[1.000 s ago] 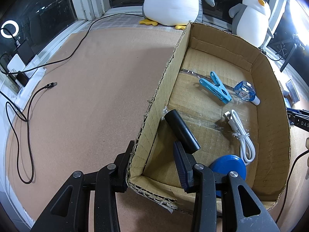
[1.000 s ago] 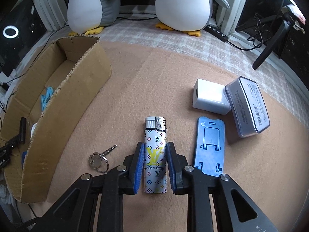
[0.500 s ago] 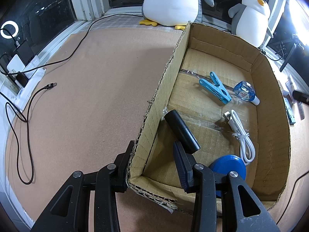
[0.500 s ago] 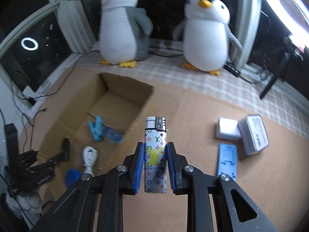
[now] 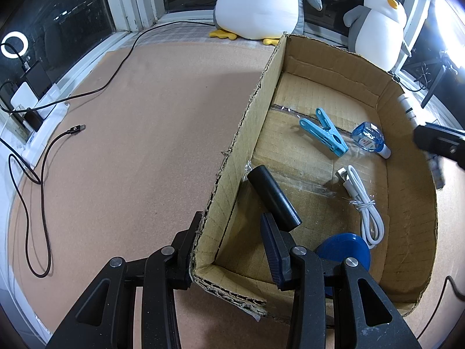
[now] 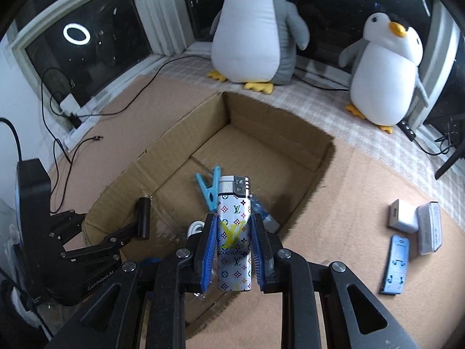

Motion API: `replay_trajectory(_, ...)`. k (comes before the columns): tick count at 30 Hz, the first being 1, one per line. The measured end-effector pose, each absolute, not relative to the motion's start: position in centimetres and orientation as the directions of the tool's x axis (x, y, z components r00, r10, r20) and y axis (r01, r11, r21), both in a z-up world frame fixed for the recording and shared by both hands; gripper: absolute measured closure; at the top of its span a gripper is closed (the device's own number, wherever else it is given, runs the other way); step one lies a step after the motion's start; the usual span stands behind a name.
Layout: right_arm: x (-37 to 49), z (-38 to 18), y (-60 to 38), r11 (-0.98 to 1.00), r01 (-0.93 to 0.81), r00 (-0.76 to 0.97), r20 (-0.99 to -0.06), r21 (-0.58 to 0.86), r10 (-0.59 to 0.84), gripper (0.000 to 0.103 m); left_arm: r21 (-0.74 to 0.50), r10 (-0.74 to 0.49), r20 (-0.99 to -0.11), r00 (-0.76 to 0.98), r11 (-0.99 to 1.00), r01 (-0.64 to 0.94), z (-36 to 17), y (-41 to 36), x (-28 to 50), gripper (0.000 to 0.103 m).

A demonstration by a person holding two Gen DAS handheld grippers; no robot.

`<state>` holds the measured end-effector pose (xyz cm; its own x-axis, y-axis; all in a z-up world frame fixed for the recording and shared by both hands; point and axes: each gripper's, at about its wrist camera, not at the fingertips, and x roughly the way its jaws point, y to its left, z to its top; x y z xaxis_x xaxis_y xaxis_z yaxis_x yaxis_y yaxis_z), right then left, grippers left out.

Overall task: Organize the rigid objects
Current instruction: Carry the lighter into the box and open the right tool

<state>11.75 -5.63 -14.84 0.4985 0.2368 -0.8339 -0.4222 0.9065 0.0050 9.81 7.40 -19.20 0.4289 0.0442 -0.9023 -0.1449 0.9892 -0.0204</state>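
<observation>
**Right gripper holds lighter above box; left gripper straddles box wall**

Right gripper [image 6: 234, 250]: jaws closed on the lighter [image 6: 234, 232], blue pads pressed to both of its sides; lighter upright in the grip, metal head pointing away from the camera; it hangs over the near part of the open box [image 6: 279, 142], clear of the floor.

Left gripper [image 5: 232, 247]: jaws wide apart, straddling the box's [image 5: 247, 133] left wall near the corner; one finger outside the wall, the other inside; whether the pads touch the cardboard cannot be told.

Box contents, left wrist view: black cylinder [image 5: 273, 197] lying just ahead of the inner finger; blue clip [image 5: 324, 132] toward the far end; clear blue dispenser [image 5: 369, 139] just beside the clip; coiled white cable [image 5: 363, 200] near the right wall; blue disc [image 5: 344, 251] at the near end, partly behind the gripper.

Outside the box, right wrist view: white cube [image 6: 402, 216], grey case [image 6: 430, 228] touching it, and blue stand [image 6: 395, 264] just in front, all on the brown mat [image 6: 343, 203].

Background: two plush penguins [image 6: 255, 29] on the window ledge; black cables [image 5: 35, 157] on the mat at left.
</observation>
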Motion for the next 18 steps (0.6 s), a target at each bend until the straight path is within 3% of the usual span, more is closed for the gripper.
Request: replay_trajectory(18,11.2,-16.3,-3.5,0.887,-0.461,0.476,-0.848,-0.013,0.234,0.081,-0.022,0.043,-0.902,0.429,0.989,-0.146,-19.2,7.4,9.8,0.061)
